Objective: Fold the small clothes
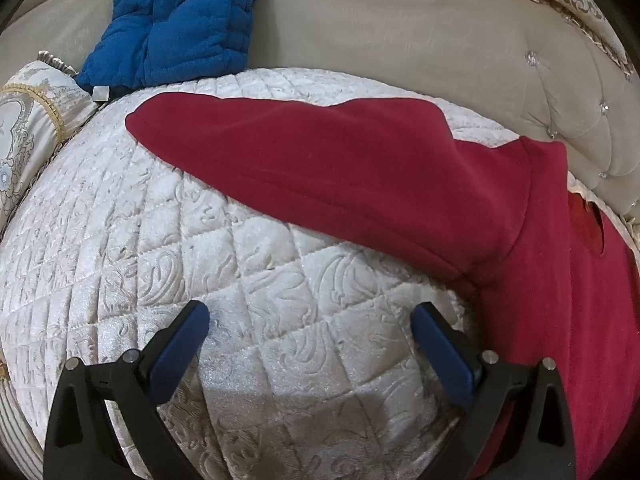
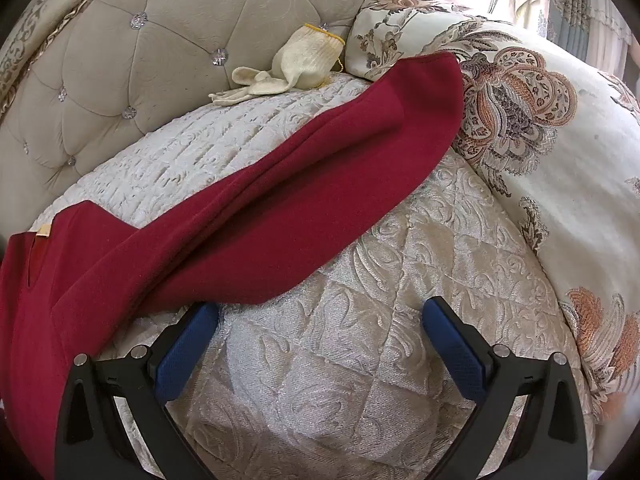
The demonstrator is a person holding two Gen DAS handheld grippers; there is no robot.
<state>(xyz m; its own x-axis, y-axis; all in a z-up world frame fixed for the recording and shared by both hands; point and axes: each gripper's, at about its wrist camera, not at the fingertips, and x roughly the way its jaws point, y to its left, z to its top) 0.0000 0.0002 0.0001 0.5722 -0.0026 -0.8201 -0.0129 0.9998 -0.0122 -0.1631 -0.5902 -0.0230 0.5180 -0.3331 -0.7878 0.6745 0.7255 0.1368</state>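
A dark red sweater (image 1: 400,176) lies spread on a white quilted sofa seat (image 1: 180,248). In the left wrist view one sleeve stretches left across the seat and the body runs down the right side. My left gripper (image 1: 310,320) is open and empty over bare quilt, just below that sleeve. In the right wrist view the sweater's other sleeve (image 2: 280,208) stretches up to the right, with the collar label at the left edge. My right gripper (image 2: 320,316) is open and empty; its left fingertip (image 2: 204,316) sits at the sleeve's lower edge.
A blue padded cloth (image 1: 180,20) leans on the beige tufted backrest (image 1: 400,32). A patterned cushion (image 1: 24,140) stands at the left. A cream work glove (image 2: 288,68) lies at the back of the seat. A large floral cushion (image 2: 560,160) fills the right side.
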